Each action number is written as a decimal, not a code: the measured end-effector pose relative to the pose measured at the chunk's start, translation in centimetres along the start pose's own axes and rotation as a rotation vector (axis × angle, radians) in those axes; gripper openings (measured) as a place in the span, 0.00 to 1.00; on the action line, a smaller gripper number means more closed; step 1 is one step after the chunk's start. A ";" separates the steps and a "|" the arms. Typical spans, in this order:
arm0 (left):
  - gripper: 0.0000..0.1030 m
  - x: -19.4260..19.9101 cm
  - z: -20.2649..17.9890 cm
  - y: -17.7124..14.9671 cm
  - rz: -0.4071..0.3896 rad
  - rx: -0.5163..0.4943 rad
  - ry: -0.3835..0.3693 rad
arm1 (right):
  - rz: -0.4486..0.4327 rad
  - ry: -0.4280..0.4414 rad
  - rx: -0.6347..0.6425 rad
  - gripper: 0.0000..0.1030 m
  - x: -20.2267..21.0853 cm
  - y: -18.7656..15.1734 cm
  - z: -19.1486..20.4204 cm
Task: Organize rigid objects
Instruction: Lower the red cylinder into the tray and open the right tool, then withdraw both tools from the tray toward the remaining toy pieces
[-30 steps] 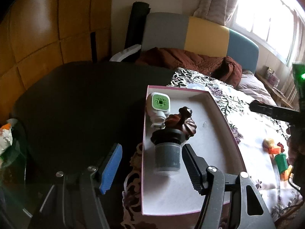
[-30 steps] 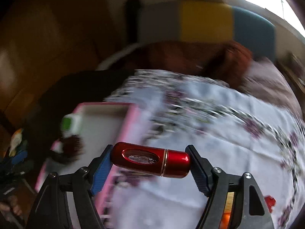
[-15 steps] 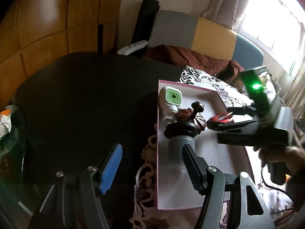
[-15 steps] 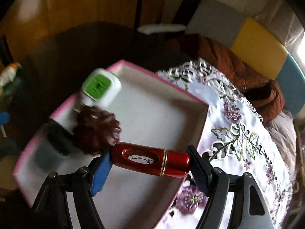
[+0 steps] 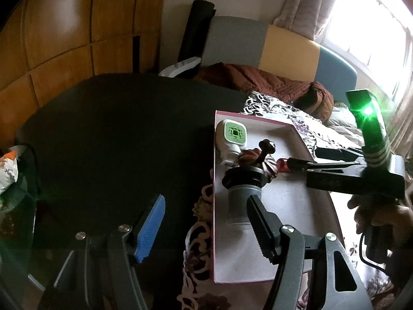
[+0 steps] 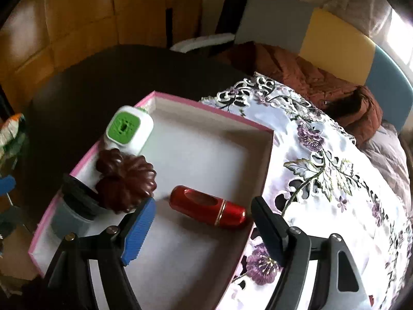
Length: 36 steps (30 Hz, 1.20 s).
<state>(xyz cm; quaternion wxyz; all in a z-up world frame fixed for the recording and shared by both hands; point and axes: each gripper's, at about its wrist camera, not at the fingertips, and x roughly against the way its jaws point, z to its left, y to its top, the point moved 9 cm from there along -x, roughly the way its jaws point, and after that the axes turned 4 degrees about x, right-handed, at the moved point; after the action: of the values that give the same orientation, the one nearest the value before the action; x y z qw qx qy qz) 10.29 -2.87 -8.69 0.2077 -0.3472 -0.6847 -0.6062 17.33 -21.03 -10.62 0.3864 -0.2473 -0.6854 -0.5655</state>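
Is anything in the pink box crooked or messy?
Nothing is spilled or broken. The red tube lies slantwise on the floor of the pink box, apart from the others. The green-faced white gadget, brown pumpkin-shaped piece and grey jar crowd along one wall, leaning together.

One box (image 6: 214, 112) holding four different objects.

Dim interior w/ blown-out window (image 5: 374, 25) glare upper right, fisheye-curved dark corners, slight blur.
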 end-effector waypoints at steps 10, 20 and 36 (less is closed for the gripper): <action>0.66 1.0 -0.7 0.4 -0.030 -0.031 0.006 | -0.078 -0.002 -0.076 0.75 3.2 -0.6 -0.2; 0.66 1.9 -2.1 0.2 -0.044 -0.066 -0.002 | -0.113 -0.027 -0.139 0.75 6.0 -2.6 -2.0; 0.69 2.5 -4.5 0.4 -0.052 -0.123 -0.027 | -0.143 -0.191 -0.251 0.76 12.7 -7.5 -11.5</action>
<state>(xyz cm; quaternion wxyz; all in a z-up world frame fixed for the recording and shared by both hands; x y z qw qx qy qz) 8.31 -6.65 -5.88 0.1608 -0.3496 -0.6578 -0.6475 7.04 -35.17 -3.96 0.2446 -0.2969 -0.6589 -0.6465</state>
